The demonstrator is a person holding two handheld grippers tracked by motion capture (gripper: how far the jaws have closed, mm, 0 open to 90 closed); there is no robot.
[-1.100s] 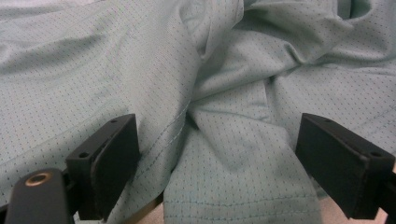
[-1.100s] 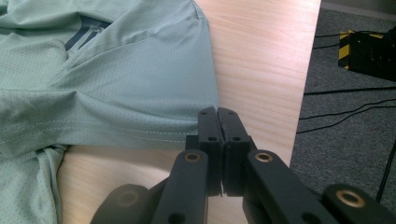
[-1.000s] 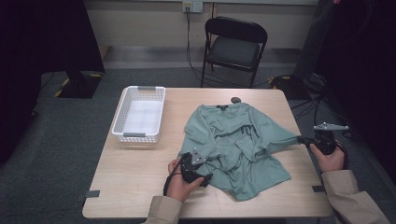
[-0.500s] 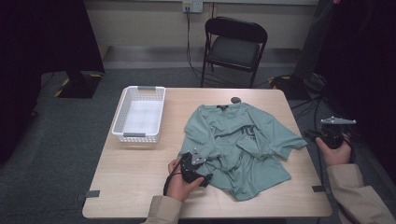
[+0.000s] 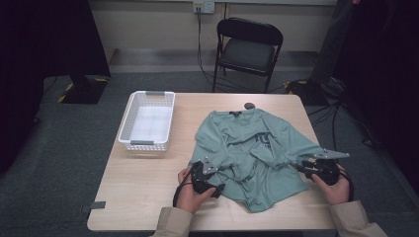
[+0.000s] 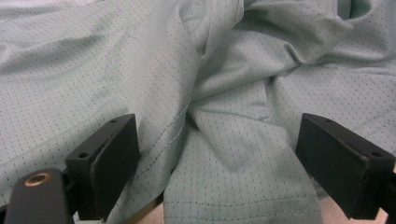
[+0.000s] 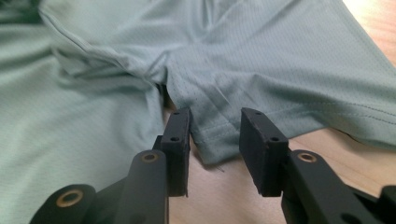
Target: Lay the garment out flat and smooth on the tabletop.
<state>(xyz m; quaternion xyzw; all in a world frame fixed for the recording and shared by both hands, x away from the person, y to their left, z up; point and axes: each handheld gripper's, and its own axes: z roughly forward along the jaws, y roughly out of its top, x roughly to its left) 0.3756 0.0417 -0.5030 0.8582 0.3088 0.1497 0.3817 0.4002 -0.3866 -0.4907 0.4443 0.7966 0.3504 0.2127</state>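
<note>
Jaws on both grippers stand apart, pinching nothing. On the table (image 5: pixel 148 197) the teal shirt (image 5: pixel 257 153) lies rumpled, collar away from the person, its long axis running from that collar toward the near hem. The left gripper (image 5: pixel 210 174) sits spread wide over the shirt's left sleeve fold (image 6: pixel 201 116). The right gripper (image 7: pixel 215 135), its jaws having just been opening, faces the right sleeve's hem corner (image 7: pixel 212 147) directly ahead, cloth between its 2 pads but untouched; it looks the readier to pinch.

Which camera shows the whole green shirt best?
The high view: the shirt lies spread and rumpled on the table, collar to hem. The left gripper view gives close folds and a seam; the right gripper view gives one hemmed edge by its jaws.
</note>
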